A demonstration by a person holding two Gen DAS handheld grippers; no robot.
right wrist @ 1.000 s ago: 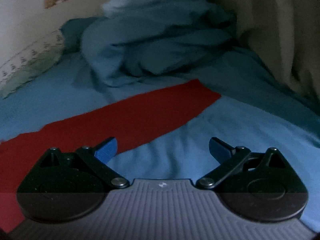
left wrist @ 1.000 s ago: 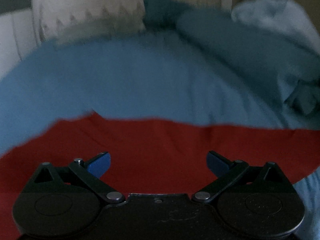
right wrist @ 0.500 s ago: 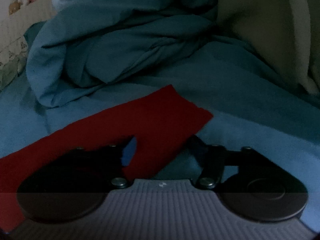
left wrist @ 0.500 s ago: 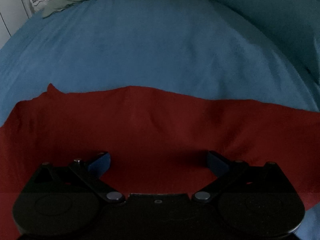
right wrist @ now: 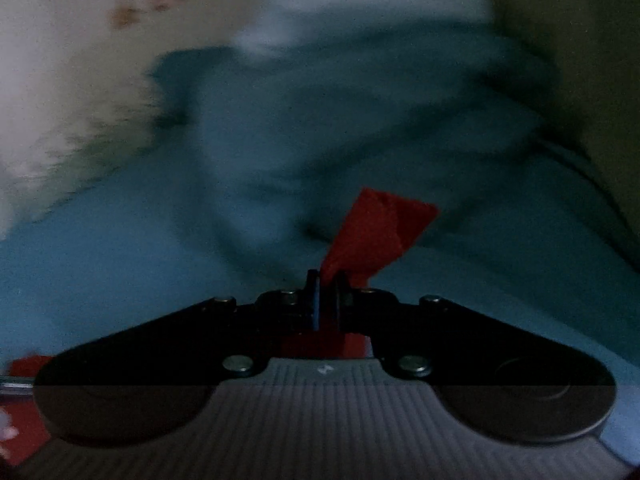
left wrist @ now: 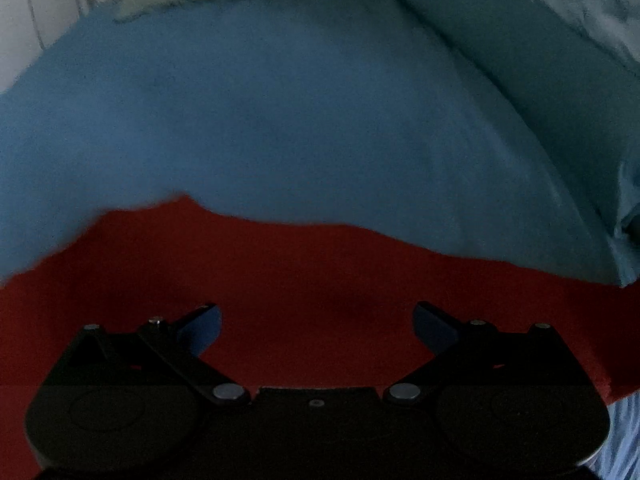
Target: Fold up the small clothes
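A red cloth (left wrist: 320, 272) lies spread on the blue bed sheet (left wrist: 280, 120). My left gripper (left wrist: 318, 320) is open just above the red cloth, with its blue-padded fingers wide apart over the fabric. In the right wrist view my right gripper (right wrist: 327, 292) is shut on a corner of the red cloth (right wrist: 376, 228), which sticks up past the fingertips and is lifted off the sheet. More red cloth shows at the lower left of that view (right wrist: 24, 432).
A rumpled teal duvet (right wrist: 360, 120) is heaped at the far side of the bed, also at the right in the left wrist view (left wrist: 540, 80). A pale patterned pillow (right wrist: 60, 100) lies at the left. A beige curtain (right wrist: 592, 60) hangs at the right.
My right gripper closed on the red cloth's corner and lifted it. My left gripper stayed open over the cloth, tilting so that more of the sheet shows.
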